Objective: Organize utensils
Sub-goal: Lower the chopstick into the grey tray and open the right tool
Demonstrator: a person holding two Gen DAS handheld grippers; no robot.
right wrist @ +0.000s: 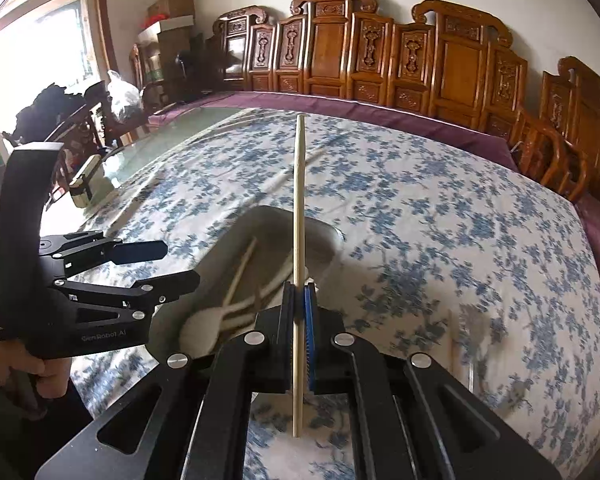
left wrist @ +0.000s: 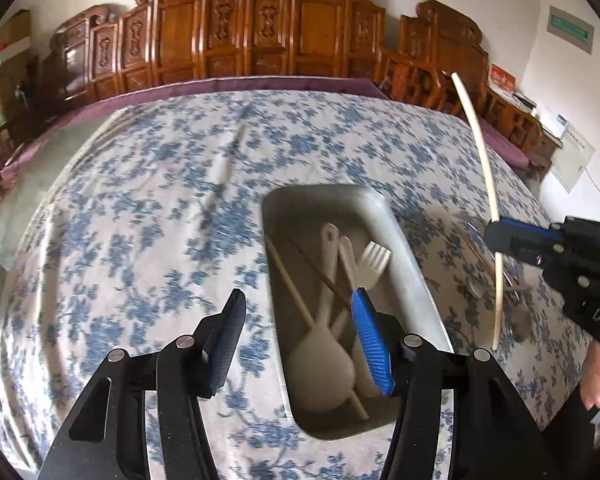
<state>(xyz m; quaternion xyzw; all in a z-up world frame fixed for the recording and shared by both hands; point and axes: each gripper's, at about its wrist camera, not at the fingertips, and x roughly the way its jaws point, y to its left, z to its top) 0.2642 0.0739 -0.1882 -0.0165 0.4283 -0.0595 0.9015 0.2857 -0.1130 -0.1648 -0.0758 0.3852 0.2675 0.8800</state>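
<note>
chopstick [right wrist: 299, 216], pale, slender wood, upright in right gripper [right wrist: 299, 300].

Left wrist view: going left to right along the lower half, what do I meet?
Left gripper's black finger → metal tray holding the spoon and fork → light chopstick → right gripper, shut on that chopstick.

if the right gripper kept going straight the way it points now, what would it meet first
Probably the metal tray holding the white utensils, just ahead of and below the right gripper, which is shut on a chopstick. Depth is unclear.
</note>
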